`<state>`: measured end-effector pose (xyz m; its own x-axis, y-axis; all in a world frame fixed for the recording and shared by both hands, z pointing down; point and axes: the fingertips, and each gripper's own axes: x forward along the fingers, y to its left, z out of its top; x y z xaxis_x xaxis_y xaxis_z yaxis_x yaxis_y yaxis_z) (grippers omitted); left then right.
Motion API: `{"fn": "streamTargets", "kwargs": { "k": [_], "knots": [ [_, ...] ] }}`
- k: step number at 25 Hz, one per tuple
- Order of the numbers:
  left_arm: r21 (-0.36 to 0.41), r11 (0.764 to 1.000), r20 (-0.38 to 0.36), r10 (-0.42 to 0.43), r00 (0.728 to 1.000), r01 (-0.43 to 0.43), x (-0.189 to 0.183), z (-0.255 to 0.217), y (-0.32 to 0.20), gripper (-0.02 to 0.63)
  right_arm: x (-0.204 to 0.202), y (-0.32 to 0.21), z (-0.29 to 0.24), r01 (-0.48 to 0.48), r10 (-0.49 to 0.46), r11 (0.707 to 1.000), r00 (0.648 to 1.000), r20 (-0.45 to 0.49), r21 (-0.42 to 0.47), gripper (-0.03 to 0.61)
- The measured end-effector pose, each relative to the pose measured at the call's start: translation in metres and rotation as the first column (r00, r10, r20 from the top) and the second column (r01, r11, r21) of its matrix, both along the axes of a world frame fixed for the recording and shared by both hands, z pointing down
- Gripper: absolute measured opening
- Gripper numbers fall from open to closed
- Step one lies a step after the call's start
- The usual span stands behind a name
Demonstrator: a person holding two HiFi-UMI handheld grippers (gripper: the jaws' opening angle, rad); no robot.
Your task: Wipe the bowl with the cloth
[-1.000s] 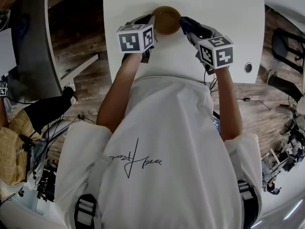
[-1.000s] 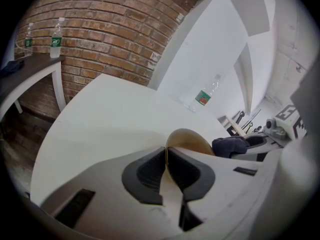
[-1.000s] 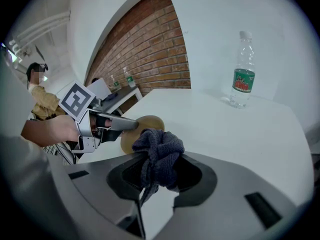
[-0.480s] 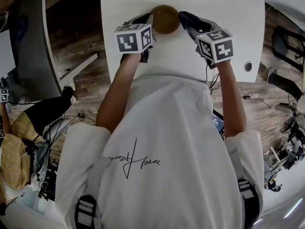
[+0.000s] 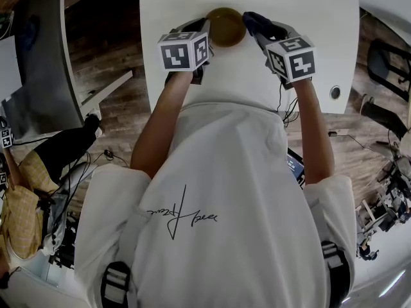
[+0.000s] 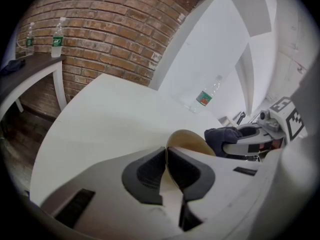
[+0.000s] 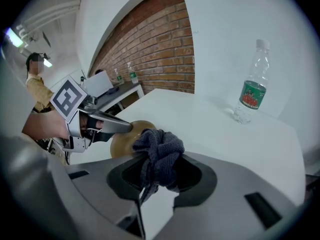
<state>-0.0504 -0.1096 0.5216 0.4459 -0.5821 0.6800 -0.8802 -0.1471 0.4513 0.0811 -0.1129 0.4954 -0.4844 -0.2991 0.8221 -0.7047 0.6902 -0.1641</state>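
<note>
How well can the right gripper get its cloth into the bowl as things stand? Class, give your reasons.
Probably yes. The right gripper holds the cloth right beside the bowl, and the left gripper pinches the bowl's rim on the opposite side, so nothing stands between cloth and bowl.

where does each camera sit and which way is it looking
Head view: on the head, facing steeply down at the table; shows arms, shirt, left gripper and right gripper.
Left gripper view: on the left gripper, looking along jaws shut on the bowl rim, toward a brick wall; no body shows.
Right gripper view: on the right gripper, looking along jaws shut on the cloth; left hand shows.
Shared: both gripper views show bowl and bottle.
</note>
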Motion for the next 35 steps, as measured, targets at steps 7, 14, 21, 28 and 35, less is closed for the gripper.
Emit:
{"fn": "streamTargets", "kwargs": {
  "k": [7, 14, 21, 28, 35],
  "knots": [
    [0.002, 1.0, 0.0, 0.003, 1.0, -0.003, 0.002, -0.002, -0.001, 0.011, -0.005, -0.009, -0.002, 0.064, -0.061, 0.996, 0.996, -0.06, 0.055, 0.104],
    [0.001, 1.0, -0.003, 0.003, 1.0, -0.003, 0.0, 0.0, -0.003, 0.011, -0.012, -0.017, 0.0, 0.097, -0.091, 0.992, 0.993, -0.077, 0.083, 0.104],
    [-0.002, 1.0, -0.003, 0.006, 1.0, -0.006, -0.001, 0.0, -0.002, 0.011, -0.016, -0.02, 0.001, 0.093, -0.088, 0.991, 0.994, -0.058, 0.095, 0.104],
    [-0.008, 1.0, -0.004, 0.012, 1.0, -0.012, 0.001, -0.001, -0.003, 0.011, -0.02, -0.026, -0.002, 0.085, -0.081, 0.992, 0.996, -0.04, 0.098, 0.104],
    [-0.012, 1.0, -0.012, 0.022, 1.0, -0.022, 0.0, -0.002, -0.004, 0.009, -0.031, -0.032, -0.006, 0.118, -0.11, 0.985, 0.991, -0.074, 0.123, 0.104]
  ]
}}
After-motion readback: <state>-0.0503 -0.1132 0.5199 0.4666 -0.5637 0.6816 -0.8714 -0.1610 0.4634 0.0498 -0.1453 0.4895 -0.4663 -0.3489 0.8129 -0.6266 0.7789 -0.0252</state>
